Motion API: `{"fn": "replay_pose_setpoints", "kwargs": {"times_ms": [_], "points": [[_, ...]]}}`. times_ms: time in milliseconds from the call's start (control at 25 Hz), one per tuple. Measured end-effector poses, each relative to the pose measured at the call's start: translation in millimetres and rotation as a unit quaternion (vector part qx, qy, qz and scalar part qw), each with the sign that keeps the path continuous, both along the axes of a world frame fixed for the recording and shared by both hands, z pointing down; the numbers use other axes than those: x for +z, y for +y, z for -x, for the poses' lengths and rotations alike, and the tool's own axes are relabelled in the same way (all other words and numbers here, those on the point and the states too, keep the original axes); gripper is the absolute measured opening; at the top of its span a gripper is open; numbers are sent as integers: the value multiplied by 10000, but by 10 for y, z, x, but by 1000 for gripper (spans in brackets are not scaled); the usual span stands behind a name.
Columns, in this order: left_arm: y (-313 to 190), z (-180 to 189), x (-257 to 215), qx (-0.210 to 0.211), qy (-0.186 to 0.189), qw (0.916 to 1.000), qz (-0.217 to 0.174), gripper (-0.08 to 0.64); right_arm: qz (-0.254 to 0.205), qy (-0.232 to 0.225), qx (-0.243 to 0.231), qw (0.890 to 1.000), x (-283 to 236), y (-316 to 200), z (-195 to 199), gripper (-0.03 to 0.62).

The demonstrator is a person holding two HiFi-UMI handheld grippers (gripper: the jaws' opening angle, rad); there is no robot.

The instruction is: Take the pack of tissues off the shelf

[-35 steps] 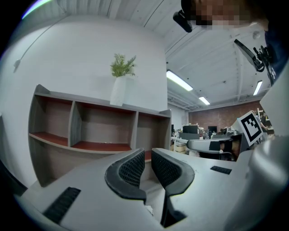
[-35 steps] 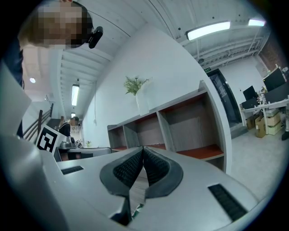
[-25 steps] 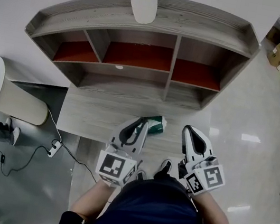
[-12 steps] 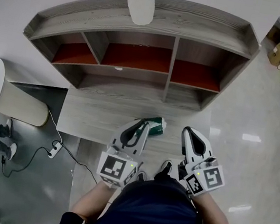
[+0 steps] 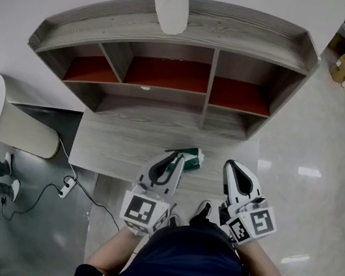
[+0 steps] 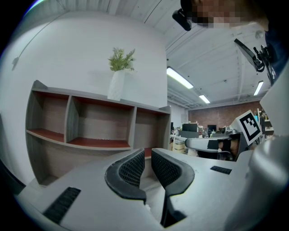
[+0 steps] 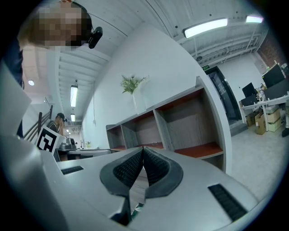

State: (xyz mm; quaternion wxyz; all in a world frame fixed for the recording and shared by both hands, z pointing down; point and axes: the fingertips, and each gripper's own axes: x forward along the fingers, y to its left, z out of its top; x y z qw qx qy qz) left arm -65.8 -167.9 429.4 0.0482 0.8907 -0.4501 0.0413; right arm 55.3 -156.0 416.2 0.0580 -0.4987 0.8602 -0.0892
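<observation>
The wooden shelf (image 5: 179, 26) fills the head view's 12 o'clock, its compartments bare, with a white vase (image 5: 170, 1) holding a plant on top. In front of it lies a low grey tabletop (image 5: 118, 144). The left gripper (image 5: 175, 158) hangs over the tabletop's near edge, jaws a narrow gap apart with nothing between them. At its 3 o'clock the right gripper (image 5: 234, 168) has its jaws pressed together, empty. The green pack of tissues (image 5: 190, 156) lies on the tabletop, off the shelf, just beside the left gripper's tip at its 2 o'clock.

A dark navy top (image 5: 193, 266) is worn, and the pale grey left gripper (image 5: 177, 158) and right gripper (image 5: 233, 166) are each fitted with black ribbed pads (image 6: 132, 169) and a black-and-white marker cube (image 5: 144, 210).
</observation>
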Motion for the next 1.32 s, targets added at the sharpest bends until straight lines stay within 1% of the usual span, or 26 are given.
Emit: {"fn": "replay_pose_setpoints", "kwargs": {"times_ms": [160, 600, 1320], "points": [[3, -5, 16, 33, -66, 10000, -9, 58, 19, -17, 0, 10000, 4, 0, -4, 14], [-13, -40, 2, 50, -40, 10000, 7, 58, 24, -25, -39, 10000, 11, -8, 4, 14], [-66, -68, 60, 97, -146, 9998, 51, 58, 92, -78, -67, 9999, 31, -73, -4, 14]]}}
